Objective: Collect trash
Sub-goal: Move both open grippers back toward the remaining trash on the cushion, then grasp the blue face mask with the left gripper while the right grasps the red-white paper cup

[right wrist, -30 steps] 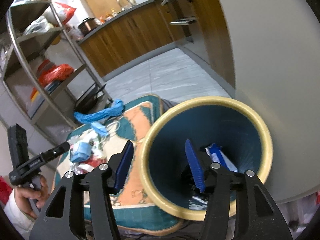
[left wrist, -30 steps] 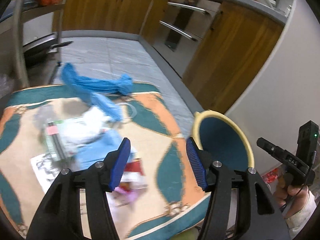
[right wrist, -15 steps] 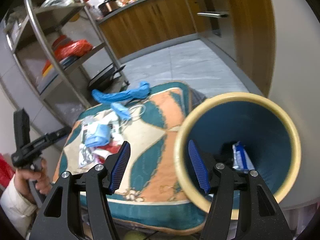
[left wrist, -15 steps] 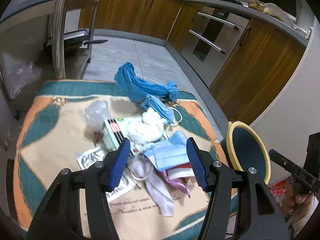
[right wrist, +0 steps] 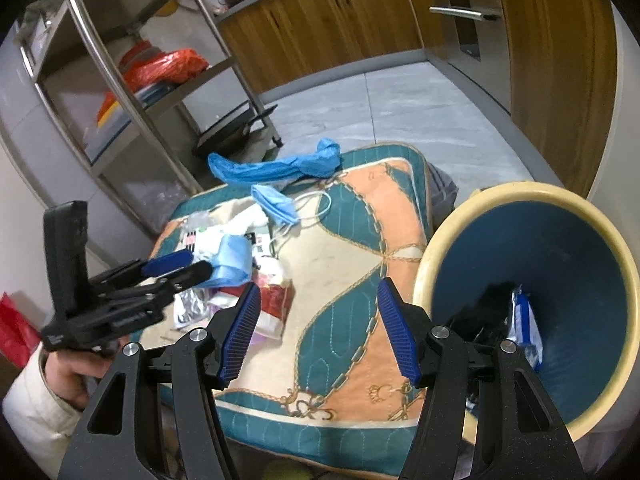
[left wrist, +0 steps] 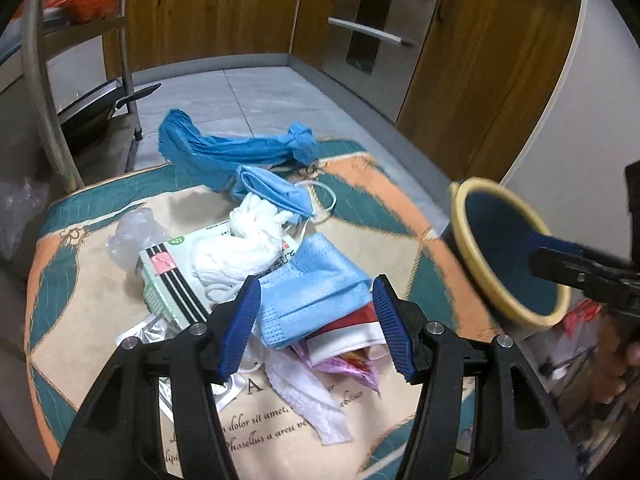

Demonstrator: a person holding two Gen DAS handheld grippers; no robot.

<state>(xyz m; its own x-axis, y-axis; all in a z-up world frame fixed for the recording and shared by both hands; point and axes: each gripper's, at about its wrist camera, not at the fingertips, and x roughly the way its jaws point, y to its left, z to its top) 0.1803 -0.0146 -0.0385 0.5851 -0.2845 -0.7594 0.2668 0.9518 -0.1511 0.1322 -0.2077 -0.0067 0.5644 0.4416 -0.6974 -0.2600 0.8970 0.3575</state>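
Over the patterned mat (left wrist: pixel 100 300) the left gripper (left wrist: pixel 316 320) now hangs above the trash pile, while one second ago its camera saw this pile lower and blurred, with the bin large at the right. Its blue pads stand apart, about half open, and nothing is between them; under the gap lies a light blue face mask (left wrist: pixel 316 292), not touched. The right gripper (right wrist: pixel 318 328) has left the bin: one second ago its right finger was in front of the bin's mouth, and now both fingers frame the bare mat beside it. Its jaws are also apart and hold nothing.

Just under the left gripper a white mask (left wrist: pixel 304 396) and a red and white wrapper (left wrist: pixel 348 336) lie at the near side of the pile. Behind the light blue mask lie a crumpled white tissue (left wrist: pixel 240 248), a green and white packet (left wrist: pixel 168 280) and a clear plastic scrap (left wrist: pixel 132 232). Further away a second blue mask (left wrist: pixel 272 196) lies with its white loops, and at the far edge of the mat a long twisted blue cloth (left wrist: pixel 224 152).

Beside the mat, at the right, the blue bin with cream rim (right wrist: pixel 532 320) stands tilted with its mouth toward the camera. Inside it lie a blue and white wrapper (right wrist: pixel 524 324) and something dark that I cannot identify.
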